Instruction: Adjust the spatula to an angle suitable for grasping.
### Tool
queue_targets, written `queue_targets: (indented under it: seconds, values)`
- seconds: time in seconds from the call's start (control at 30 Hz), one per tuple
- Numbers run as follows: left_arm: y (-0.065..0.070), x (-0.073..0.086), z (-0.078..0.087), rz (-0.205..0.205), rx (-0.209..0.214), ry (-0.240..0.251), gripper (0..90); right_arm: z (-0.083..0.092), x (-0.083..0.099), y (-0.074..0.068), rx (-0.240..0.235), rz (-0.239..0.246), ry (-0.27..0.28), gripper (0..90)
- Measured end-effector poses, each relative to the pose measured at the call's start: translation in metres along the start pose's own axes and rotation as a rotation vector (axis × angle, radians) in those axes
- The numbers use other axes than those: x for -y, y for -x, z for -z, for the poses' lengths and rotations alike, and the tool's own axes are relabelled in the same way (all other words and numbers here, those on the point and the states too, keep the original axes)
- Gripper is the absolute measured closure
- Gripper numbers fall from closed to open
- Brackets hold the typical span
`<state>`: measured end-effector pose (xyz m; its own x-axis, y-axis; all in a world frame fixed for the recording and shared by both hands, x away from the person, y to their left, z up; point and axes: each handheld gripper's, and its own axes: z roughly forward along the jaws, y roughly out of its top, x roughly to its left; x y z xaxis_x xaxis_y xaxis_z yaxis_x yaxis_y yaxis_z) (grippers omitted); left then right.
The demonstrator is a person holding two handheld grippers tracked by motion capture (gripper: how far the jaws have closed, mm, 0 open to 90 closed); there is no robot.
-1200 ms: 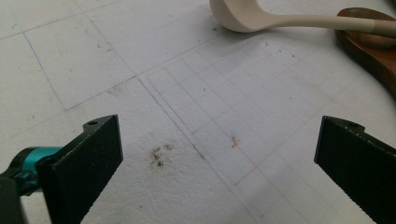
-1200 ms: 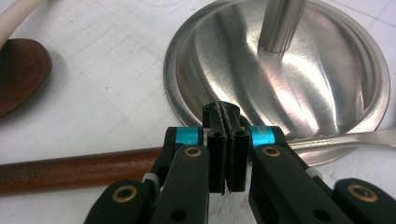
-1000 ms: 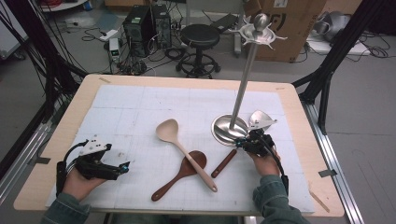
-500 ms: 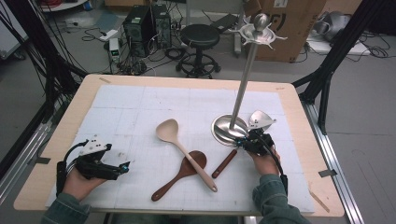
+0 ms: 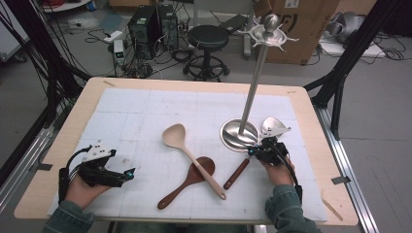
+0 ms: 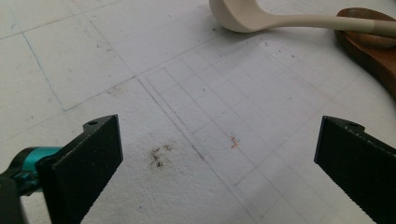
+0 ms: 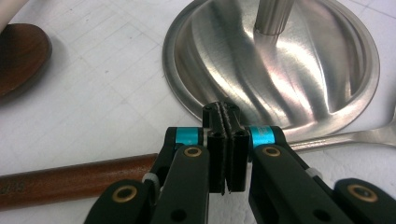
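The right hand-held gripper (image 5: 256, 150) is being held low over the worktop (image 5: 311, 145), its jaws pressed fully together on the thin metal shank of a ladle (image 5: 272, 128), where the steel meets the dark wooden handle (image 5: 236, 173). In the right gripper view the closed jaws are being seen just in front of the round steel base of a utensil stand (image 7: 280, 60), with the handle (image 7: 70, 184) running off to the left and the shank (image 7: 345, 137) to the right. The ladle bowl is lying just beside the stand base, on the white gridded mat (image 5: 145, 121). The left hand-held gripper (image 5: 127, 174) is being rested near the left edge of the mat, jaws standing wide apart with nothing between them. A pale spoon (image 5: 189, 153) is lying crossed over a dark wooden spoon (image 5: 187, 182) at mid-mat, well apart from both grippers.
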<state>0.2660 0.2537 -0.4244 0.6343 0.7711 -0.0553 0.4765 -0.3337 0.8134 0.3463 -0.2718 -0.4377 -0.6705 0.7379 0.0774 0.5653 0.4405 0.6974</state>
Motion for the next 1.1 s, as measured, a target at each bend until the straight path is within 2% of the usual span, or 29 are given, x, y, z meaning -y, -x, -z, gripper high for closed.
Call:
queue_targets:
  seconds: [0.5, 0.7, 0.8, 1.1]
  values:
    - [0.0, 0.0, 0.0, -0.002, 0.001, 0.001, 1.6, 0.008, 0.01, -0.003, -0.012, -0.005, 0.006, 89.5]
    - [0.001, 0.0, 0.0, 0.0, 0.0, 0.002, 1.6, 0.008, 0.016, -0.002, -0.019, -0.001, -0.025, 89.5]
    - [0.0, 0.0, 0.0, -0.002, 0.0, 0.0, 1.6, 0.01, 0.017, -0.002, -0.028, -0.004, -0.02, 89.5]
    - [0.001, 0.0, 0.0, -0.004, -0.002, 0.001, 1.6, 0.026, 0.022, -0.008, -0.058, 0.03, 0.01, 89.5]
